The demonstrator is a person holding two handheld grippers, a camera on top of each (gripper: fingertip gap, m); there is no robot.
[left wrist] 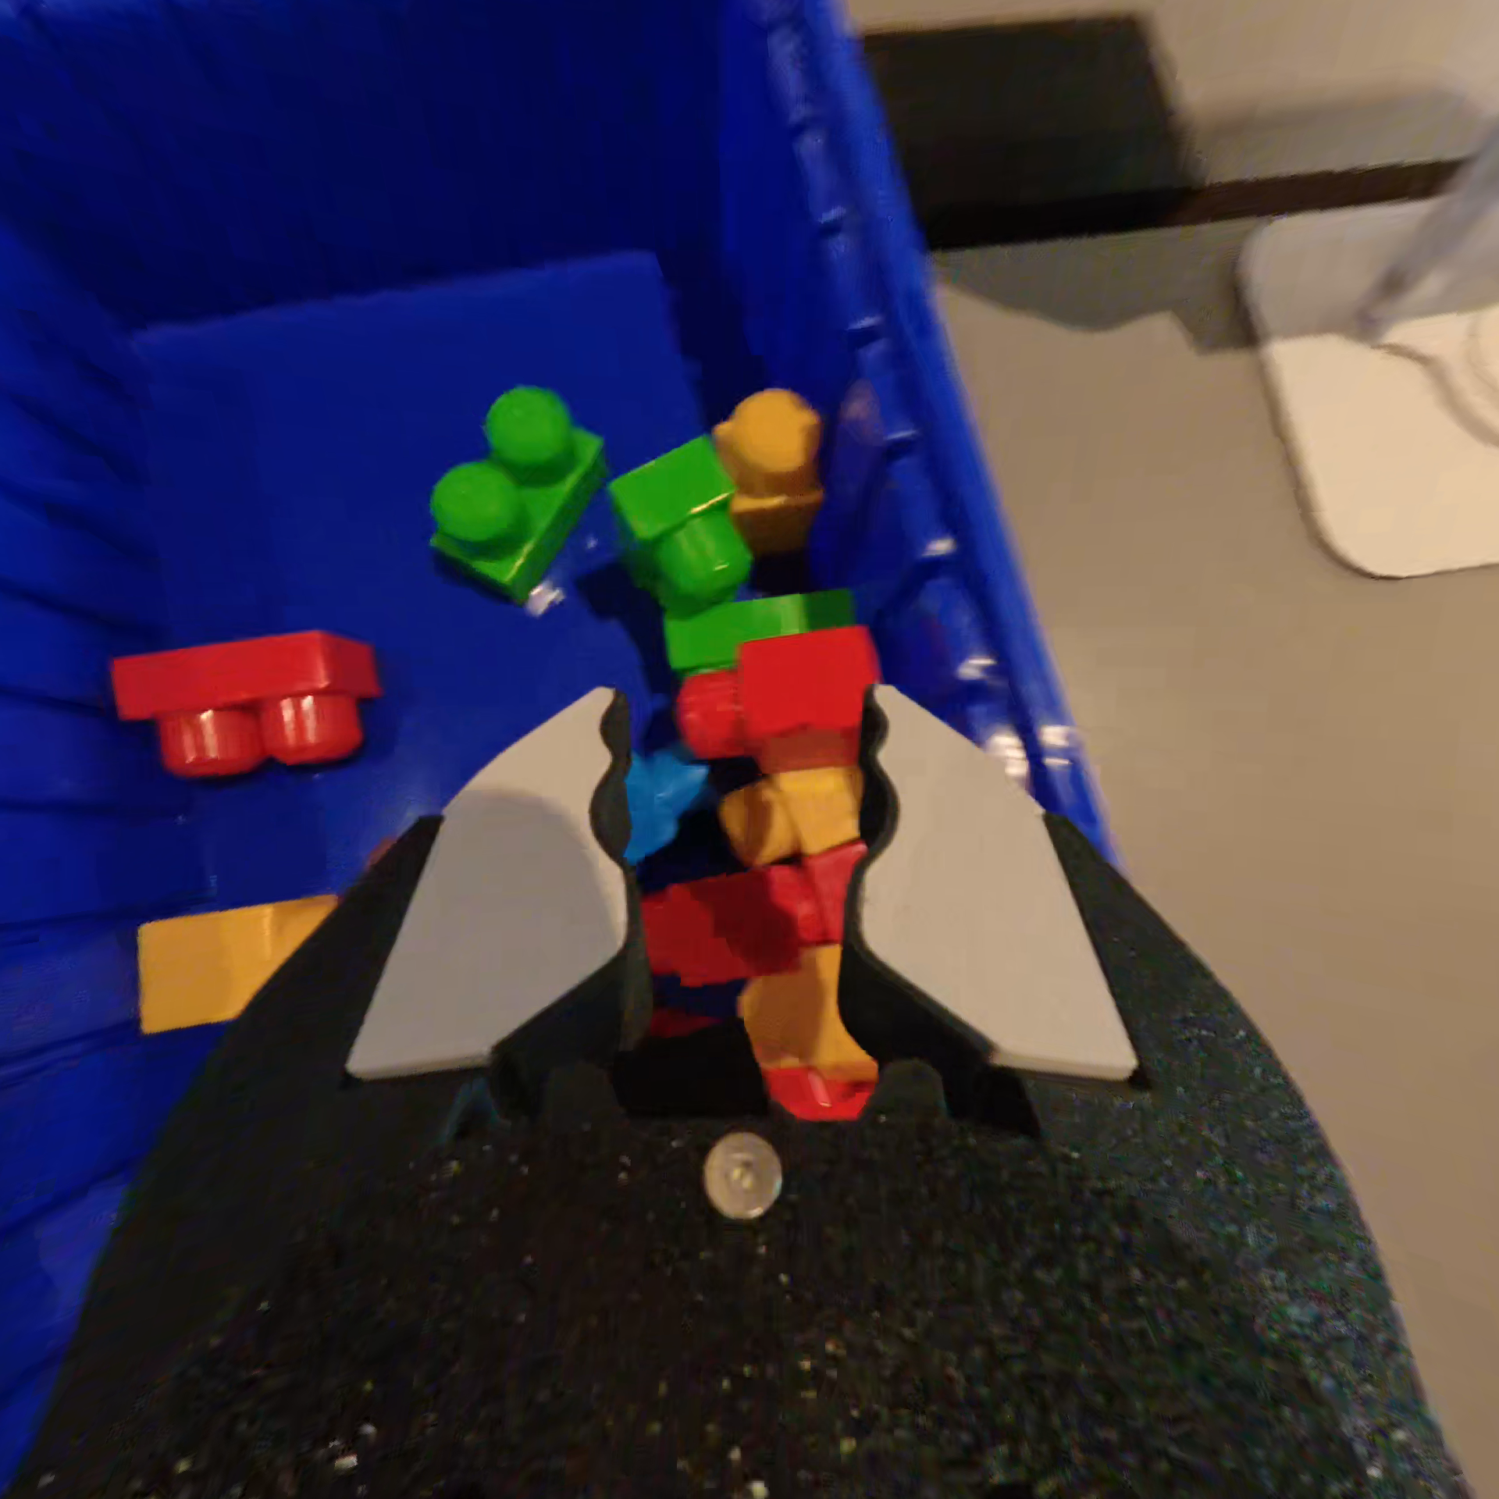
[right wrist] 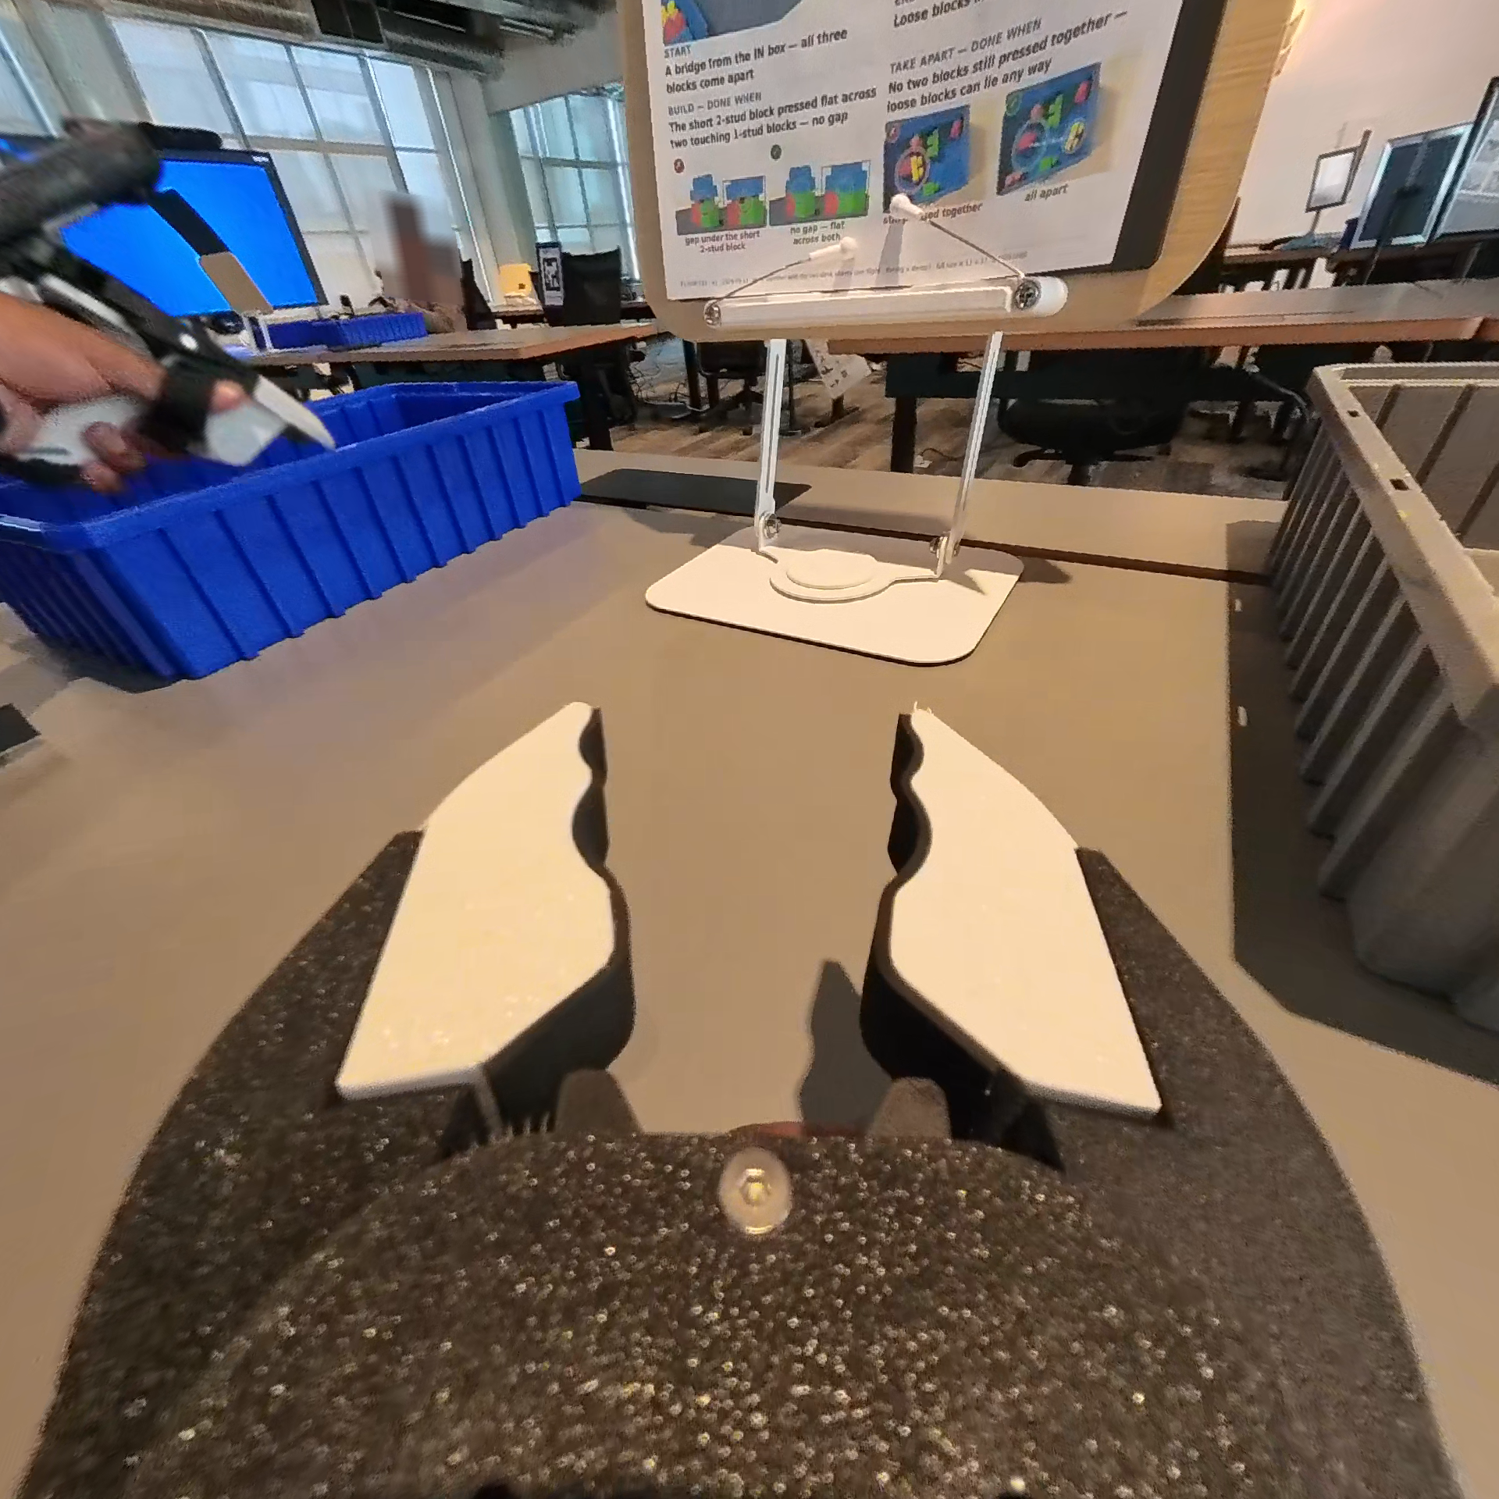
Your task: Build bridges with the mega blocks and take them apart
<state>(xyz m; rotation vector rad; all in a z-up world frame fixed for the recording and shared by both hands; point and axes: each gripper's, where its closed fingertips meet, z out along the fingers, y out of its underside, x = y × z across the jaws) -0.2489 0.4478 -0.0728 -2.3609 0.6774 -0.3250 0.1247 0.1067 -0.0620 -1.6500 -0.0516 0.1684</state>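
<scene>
Left gripper (left wrist: 745, 706): hung over the right side of the blue ribbed plastic bin (left wrist: 892, 405), fingers moderately parted, clamped on nothing as far as the blur allowed. Pointed down at a jumbled heap of red, yellow and green plastic mega blocks (left wrist: 779, 811) packed against the bin's right wall, with a chunky red block (left wrist: 803, 673) just at the right fingertip. Lay looser farther left: a green two-stud block (left wrist: 519, 495), a red two-stud block (left wrist: 243, 681) tipped with studs toward the near side, and a flat yellow block (left wrist: 219, 957) at the near left.

Right gripper (right wrist: 750, 718): spread wide and empty above the bare grey tabletop (right wrist: 730, 852), well apart from the bin, facing a white stand holding a printed sheet (right wrist: 835, 600).

Likely trouble, judged from this:
- Could have closed on two or three heaped blocks at once, or only on a corner or a rounded stud, and lost the piece on lifting.
- Could have wedged the right finger between heap and wall, being so near it.
- Could have misjudged which pieces were pressed together, the heap being too tangled and blurred to tell.
- Had no second grip nearby to steady anything.
</scene>
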